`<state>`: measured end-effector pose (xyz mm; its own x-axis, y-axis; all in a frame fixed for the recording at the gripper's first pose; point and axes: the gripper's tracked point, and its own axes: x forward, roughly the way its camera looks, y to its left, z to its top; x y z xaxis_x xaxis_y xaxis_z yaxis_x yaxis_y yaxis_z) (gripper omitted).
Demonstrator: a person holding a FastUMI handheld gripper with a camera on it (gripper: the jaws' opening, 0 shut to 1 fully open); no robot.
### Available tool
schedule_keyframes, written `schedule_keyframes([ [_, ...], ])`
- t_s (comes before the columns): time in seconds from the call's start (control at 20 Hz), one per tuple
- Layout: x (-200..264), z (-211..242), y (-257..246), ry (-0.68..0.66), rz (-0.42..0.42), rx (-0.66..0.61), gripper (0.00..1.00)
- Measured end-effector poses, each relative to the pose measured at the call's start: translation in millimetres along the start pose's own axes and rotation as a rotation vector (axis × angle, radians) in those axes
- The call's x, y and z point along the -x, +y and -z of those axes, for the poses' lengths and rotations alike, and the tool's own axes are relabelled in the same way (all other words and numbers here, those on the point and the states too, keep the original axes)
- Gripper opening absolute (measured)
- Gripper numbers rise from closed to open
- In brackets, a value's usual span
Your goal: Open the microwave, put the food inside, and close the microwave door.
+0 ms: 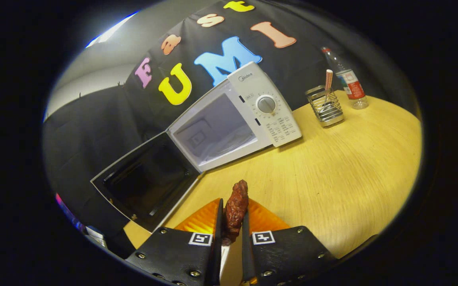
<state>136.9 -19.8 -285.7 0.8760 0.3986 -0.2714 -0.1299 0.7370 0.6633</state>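
Food (235, 208), a dark reddish-brown piece, sat clamped between my gripper (232, 222) fingers, both pressing its sides, lifted above the wooden table (332, 167). Microwave (229, 119) stood beyond the fingers near the table's far edge, its door (145, 182) swung wide open, cavity empty. So I judged the opening done and the carry-in under way. Next I needed to aim into the cavity, passing beside the open door. Wire holder (325, 106) and plastic bottle (348, 81) stood well apart, near the far corner, not blocking.
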Motion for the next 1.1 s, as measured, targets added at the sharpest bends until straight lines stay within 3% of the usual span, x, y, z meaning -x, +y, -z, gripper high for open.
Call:
schedule_keyframes([
  [0.05,-5,-2,-4,-0.003,0.017,-0.02,0.12],
  [0.5,-1,-32,22,-0.082,0.036,-0.003,0.11],
  [0.8,-38,-87,62,-0.172,0.042,0.055,0.11],
  [1.1,-104,-122,94,-0.227,0.056,0.079,0.11],
])
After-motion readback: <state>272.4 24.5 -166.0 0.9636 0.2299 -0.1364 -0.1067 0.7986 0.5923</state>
